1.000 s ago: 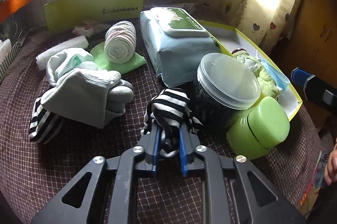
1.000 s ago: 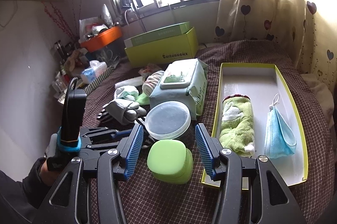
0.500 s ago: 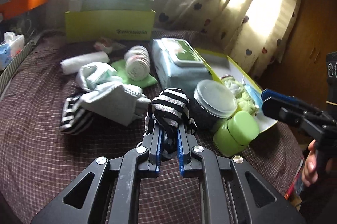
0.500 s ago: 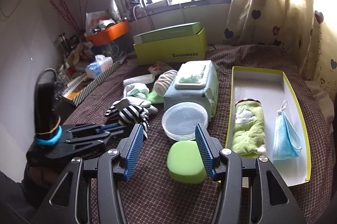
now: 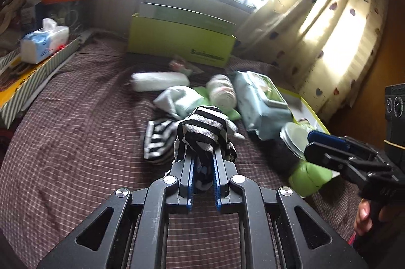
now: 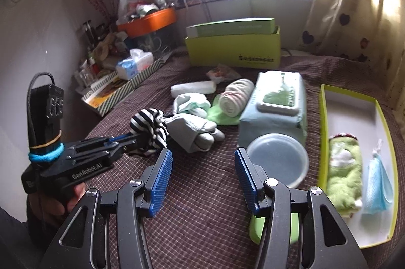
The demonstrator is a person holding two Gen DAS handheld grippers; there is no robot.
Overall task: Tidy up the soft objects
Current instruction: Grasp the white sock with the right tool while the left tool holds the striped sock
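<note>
— Checked brown bedcover (image 6: 202, 226) still carries most of the clutter. What changed?

— Left gripper (image 5: 202, 167) has come up and back from the pile, its jaws having just squeezed tighter on the striped sock (image 5: 202, 128), which now hangs clear of the cloth. That sock looks ready to go to the yellow tray (image 6: 379, 241).

— And the right gripper (image 6: 203, 167)?

— Jaws wide apart, nothing between them (it hovers near the clear lidded tub (image 6: 278, 158)).

— Room to move?

— Tray's far half is bare; the towel roll (image 6: 344, 180) and face mask (image 6: 378, 183) fill the near end. Wipes pack (image 6: 276, 101) and tub stand in between.
</note>
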